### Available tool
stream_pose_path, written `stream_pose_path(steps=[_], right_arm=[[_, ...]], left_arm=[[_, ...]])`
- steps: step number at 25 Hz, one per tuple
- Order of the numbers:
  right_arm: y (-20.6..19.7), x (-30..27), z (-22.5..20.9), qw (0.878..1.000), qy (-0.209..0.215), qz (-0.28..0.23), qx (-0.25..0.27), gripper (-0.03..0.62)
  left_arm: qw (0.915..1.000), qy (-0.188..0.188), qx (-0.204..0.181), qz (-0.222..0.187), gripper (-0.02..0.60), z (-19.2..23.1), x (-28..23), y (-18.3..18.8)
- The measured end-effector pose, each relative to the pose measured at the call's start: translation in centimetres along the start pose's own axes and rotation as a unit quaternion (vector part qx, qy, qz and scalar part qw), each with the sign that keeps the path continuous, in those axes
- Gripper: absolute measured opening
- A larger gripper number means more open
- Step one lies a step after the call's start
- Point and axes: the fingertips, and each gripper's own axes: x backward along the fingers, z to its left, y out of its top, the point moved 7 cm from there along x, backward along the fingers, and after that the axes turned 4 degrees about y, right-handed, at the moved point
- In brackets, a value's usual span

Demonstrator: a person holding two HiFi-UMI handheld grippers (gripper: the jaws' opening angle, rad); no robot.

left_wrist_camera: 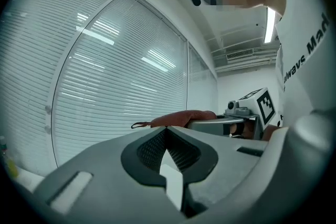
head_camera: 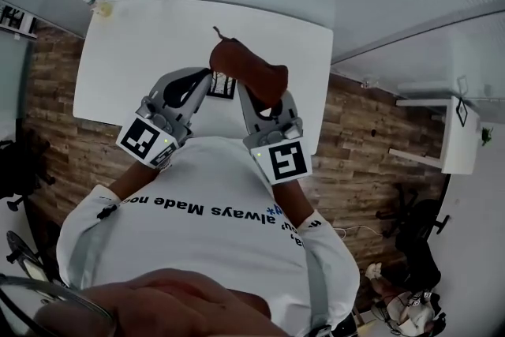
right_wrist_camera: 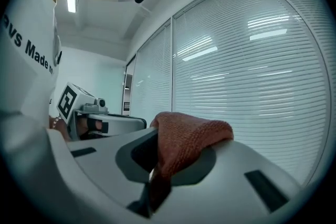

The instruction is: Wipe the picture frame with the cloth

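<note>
My right tool (right_wrist_camera: 155, 173) was clamped on the coarse-knit, rust-red cloth (right_wrist_camera: 186, 136), which bunched over its jaws. My left tool (left_wrist_camera: 167, 136) had its ribbed grey jaws together, holding nothing. The small, dark-edged rectangular picture frame (head_camera: 222, 85) sat on the smooth white worktop (head_camera: 158, 43) between both tool tips.

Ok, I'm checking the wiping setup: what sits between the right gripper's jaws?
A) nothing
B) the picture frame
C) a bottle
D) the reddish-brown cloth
D: in the right gripper view the right gripper has its jaws closed on the reddish-brown cloth, which bunches up over their tips.
</note>
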Motion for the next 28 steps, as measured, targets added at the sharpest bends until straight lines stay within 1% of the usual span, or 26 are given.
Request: stream_pose_path(steps=[4,10,21,28], right_arm=[[0.7,0.6,-0.1,1.0,-0.001,-0.01,-0.005,0.029],[1.0,0.3,0.0,1.0,0.0,-0.017,0.005,0.029],[1.2,-0.7,0.2,1.0,0.006,-0.012,0.002,0.029],[1.3,-0.9,0.2,1.0,0.005,-0.014,0.01,0.029]], left_arm=[[1.0,-0.003,-0.006,-0.007,0.003,-0.7,-0.2,0.5],[0.9999,-0.004,-0.005,-0.009,0.003,-0.3,-0.3,0.3],[0.9999,-0.007,-0.006,-0.01,0.003,0.5,-0.5,0.5],[0.9999,-0.006,-0.008,-0.012,0.003,0.6,-0.6,0.6]])
